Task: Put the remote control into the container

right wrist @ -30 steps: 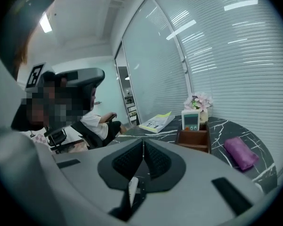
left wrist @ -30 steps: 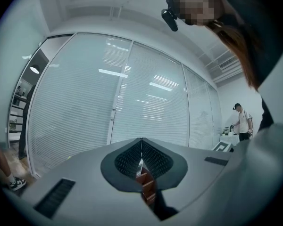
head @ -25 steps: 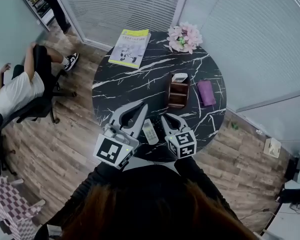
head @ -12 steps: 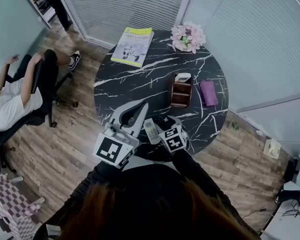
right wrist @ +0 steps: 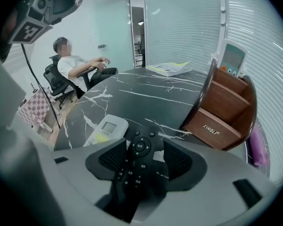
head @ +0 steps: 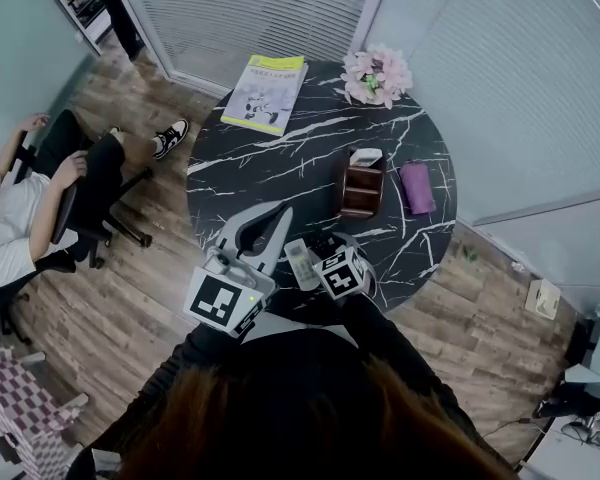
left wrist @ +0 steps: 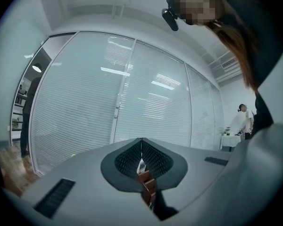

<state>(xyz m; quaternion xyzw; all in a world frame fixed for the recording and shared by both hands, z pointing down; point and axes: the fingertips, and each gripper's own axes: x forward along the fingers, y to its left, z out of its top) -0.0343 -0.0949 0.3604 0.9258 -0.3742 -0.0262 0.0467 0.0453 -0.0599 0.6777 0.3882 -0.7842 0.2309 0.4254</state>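
Note:
A black remote [right wrist: 137,154] lies on the black marble table [head: 280,158] near its front edge, next to a white remote [head: 300,264]. My right gripper [right wrist: 140,147] is open and straddles the black remote; a strip of table shows beside its right pad. In the head view the right gripper [head: 325,246] covers most of that remote. The brown wooden container [head: 358,190] stands just beyond, with another white remote [head: 364,156] upright in its back slot. My left gripper [head: 280,213] is shut and empty, raised left of the remotes.
A purple case [head: 416,186] lies right of the container. Pink flowers [head: 376,75] and a magazine [head: 265,91] sit at the table's far side. A person in an office chair [head: 30,208] is on the wooden floor to the left.
My right gripper has moved left and down over the black remote. The left gripper has barely moved. The seated person has rolled further left.

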